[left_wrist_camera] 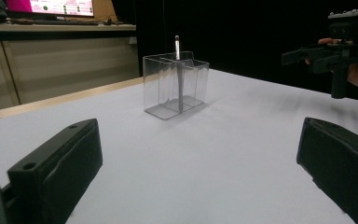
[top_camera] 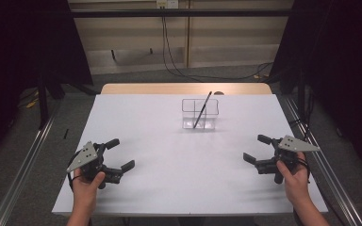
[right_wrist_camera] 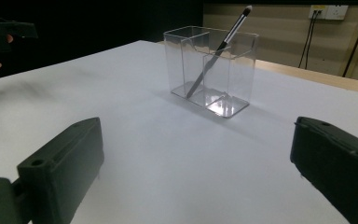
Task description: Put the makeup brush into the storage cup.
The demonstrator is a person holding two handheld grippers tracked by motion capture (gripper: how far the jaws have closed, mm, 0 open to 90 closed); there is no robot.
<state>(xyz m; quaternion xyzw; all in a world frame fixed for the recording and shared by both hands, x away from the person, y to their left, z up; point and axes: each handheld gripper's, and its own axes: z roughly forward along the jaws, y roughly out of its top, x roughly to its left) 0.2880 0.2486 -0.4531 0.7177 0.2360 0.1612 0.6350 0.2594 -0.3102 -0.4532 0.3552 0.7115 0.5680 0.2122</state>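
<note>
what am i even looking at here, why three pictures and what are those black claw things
A person sits at a white table with a hand-held two-jaw gripper in each hand: the left gripper and the right gripper. The high view looks down from above. Each of the other two comes from a camera riding on one gripper, looking out between its black jaws. On the table stands a clear divided box with a slim brush leaning in it. Both grippers are open and hold nothing.

white table (top_camera: 169, 179), grey floor (top_camera: 136, 75), black curtains (top_camera: 349, 56)
</note>
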